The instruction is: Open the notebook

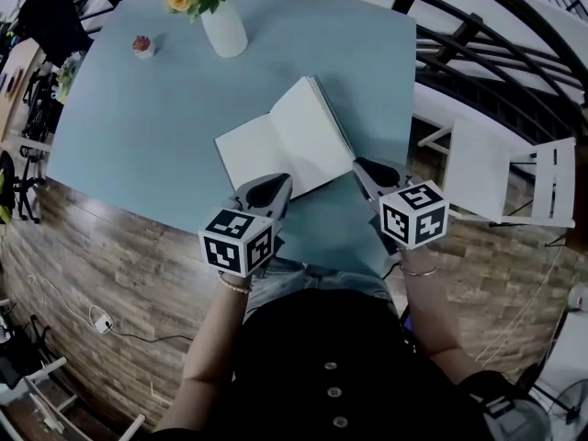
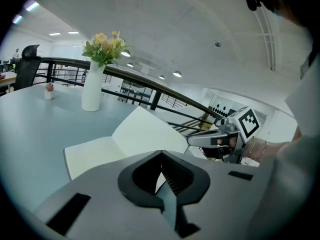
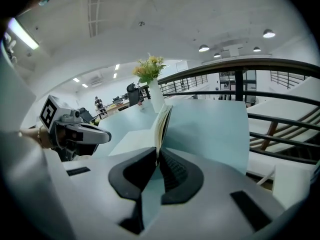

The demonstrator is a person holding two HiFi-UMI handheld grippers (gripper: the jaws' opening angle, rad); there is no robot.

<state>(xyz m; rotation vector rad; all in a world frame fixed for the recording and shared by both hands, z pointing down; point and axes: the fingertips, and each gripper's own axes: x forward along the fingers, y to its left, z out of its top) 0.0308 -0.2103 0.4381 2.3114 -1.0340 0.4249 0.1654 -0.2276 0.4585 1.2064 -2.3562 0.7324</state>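
The notebook (image 1: pixel 285 145) lies open near the front edge of the pale blue table (image 1: pixel 138 127). Its left page lies flat. Its right half (image 3: pixel 162 124) stands tilted up, blue cover outward. My right gripper (image 1: pixel 360 165) sits at that half's near right corner, and in the right gripper view (image 3: pixel 156 151) the jaws are almost together with the corner at their tips. My left gripper (image 1: pixel 280 184) hovers at the near edge of the flat left page (image 2: pixel 95 151). In its own view (image 2: pixel 161 154) the jaws look closed, with nothing between them.
A white vase of flowers (image 1: pixel 225 30) and a small potted plant (image 1: pixel 142 46) stand at the table's far side. A white chair (image 1: pixel 487 168) and a dark railing (image 1: pixel 478 35) are off the table's right edge. Wooden floor lies below on the left.
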